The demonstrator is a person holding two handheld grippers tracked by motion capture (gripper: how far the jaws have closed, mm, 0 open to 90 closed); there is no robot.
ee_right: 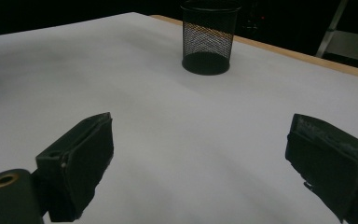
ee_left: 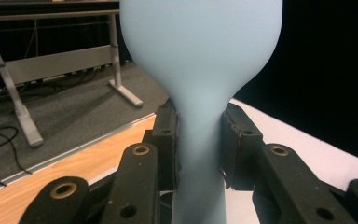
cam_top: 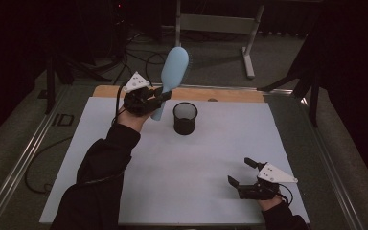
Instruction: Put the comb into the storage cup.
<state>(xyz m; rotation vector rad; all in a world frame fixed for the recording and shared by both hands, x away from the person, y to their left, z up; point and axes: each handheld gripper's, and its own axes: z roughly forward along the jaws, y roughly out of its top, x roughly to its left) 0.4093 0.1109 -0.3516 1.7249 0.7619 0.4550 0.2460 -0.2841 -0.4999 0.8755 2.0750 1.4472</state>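
Observation:
A light blue hairbrush is held up in the air at the far left of the table, head upward and tilted right. My left gripper is shut on its handle, just left of a black mesh cup that stands upright on the white sheet. In the left gripper view the brush rises between the two jaws, which press on its narrow neck. My right gripper rests open near the front right of the table, nothing between its fingers. From the right gripper view the mesh cup stands farther off, ahead.
A white sheet covers the wooden table, whose bare edge shows at the back. Beyond it are grey floor, cables and a metal table frame. A cable trails from the left gripper along the sleeve.

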